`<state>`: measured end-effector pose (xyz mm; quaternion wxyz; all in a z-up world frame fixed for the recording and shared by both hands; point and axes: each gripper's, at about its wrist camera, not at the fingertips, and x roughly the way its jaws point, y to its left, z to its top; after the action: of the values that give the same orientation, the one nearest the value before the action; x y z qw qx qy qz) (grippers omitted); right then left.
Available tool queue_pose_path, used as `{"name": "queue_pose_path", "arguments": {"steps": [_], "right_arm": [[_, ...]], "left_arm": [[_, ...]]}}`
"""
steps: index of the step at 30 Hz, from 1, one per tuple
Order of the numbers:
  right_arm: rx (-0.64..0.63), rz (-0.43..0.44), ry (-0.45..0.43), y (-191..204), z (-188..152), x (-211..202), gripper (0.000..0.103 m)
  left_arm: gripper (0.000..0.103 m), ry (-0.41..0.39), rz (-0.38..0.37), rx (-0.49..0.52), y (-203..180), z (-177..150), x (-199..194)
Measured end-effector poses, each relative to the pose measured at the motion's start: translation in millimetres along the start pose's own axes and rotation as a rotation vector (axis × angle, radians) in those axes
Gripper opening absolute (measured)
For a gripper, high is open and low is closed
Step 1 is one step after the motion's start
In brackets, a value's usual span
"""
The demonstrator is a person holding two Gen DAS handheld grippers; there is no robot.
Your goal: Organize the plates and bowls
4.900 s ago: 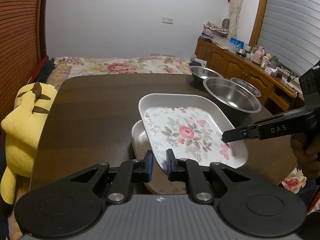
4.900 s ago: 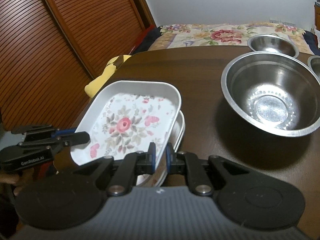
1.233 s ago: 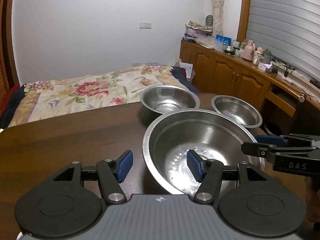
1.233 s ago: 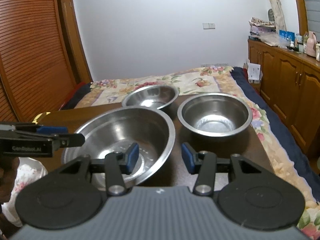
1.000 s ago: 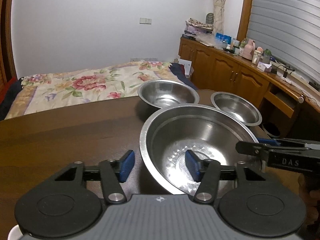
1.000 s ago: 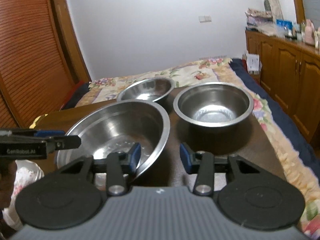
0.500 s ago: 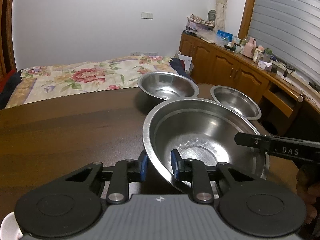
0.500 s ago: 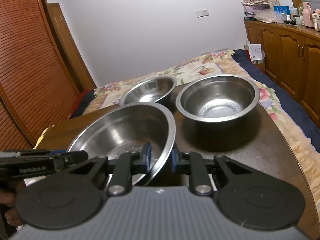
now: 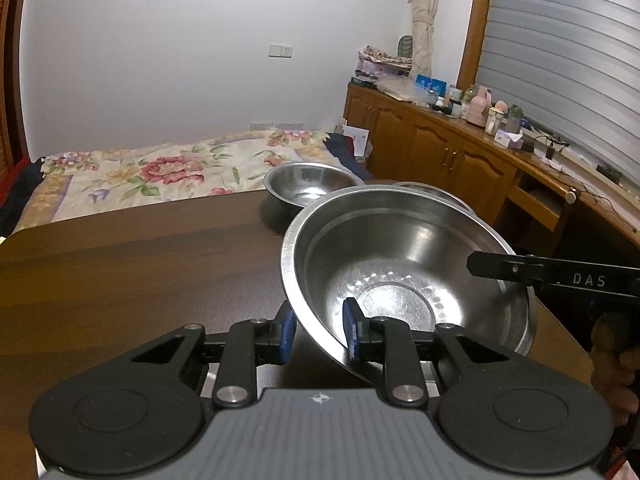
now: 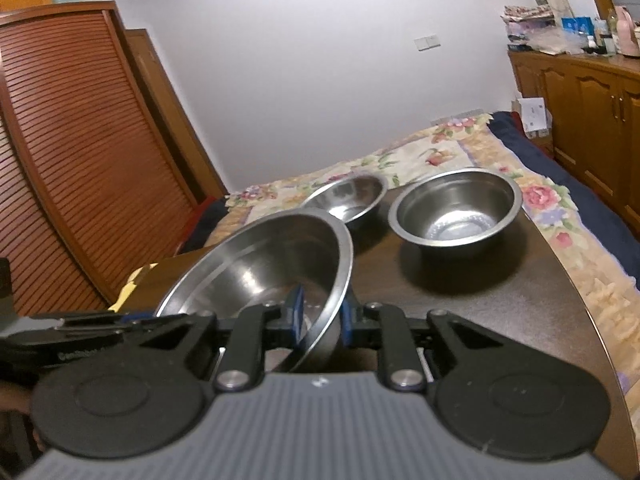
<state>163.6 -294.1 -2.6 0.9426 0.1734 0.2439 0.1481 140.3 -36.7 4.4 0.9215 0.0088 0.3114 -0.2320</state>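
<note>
Both claws are pinching the big steel bowl [image 9: 404, 280] for me: my left gripper [image 9: 318, 334] has one blue pad inside the wall and one outside at the near left rim, and my right gripper [image 10: 320, 318] clamps the opposite rim the same way. A second ago both sets of jaws stood spread around that rim with the bowl flat on the table [image 9: 120, 280]; half a second ago they had closed, and now the bowl has tipped and seems lifted off the wood, its far edge raised in the right wrist view. I judge that the two-handed pickup has succeeded and the carry is starting, with the plates already dealt with earlier. The bowl is round, so it has no real long axis; what matters is its mouth, which faces up and leans somewhat toward my left claw, the rim sloping rather than level. Ahead of my right claw sit the two smaller bowls, the medium bowl [image 10: 456, 212] ahead and to the right, the shallow bowl [image 10: 348, 196] ahead and slightly left, both still on the table. I would level the rim before nesting anything.
</note>
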Motion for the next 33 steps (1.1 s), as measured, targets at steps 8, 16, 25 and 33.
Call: {"name": "queue_pose_path", "arguments": {"steps": [8,16,25,33], "right_arm": [[0.010,0.023,0.014,-0.4,-13.5,-9.4,0.021],[0.015,0.017,0.031,-1.2,-32.7,-17.5,0.021],[0.015,0.020,0.056,-3.4,-45.5,-26.2,0.022],[0.015,0.022,0.069,-3.3,-51.2,-24.5,0.021]], "left_arm": [[0.026,-0.012,-0.014,0.016,-2.8,-12.1,-18.0],[0.026,-0.005,-0.025,0.027,-8.2,-31.2,-25.4],[0.027,0.009,-0.043,0.013,-10.7,-50.7,-33.2],[0.027,0.022,-0.039,-0.002,-10.3,-57.0,-31.2]]}}
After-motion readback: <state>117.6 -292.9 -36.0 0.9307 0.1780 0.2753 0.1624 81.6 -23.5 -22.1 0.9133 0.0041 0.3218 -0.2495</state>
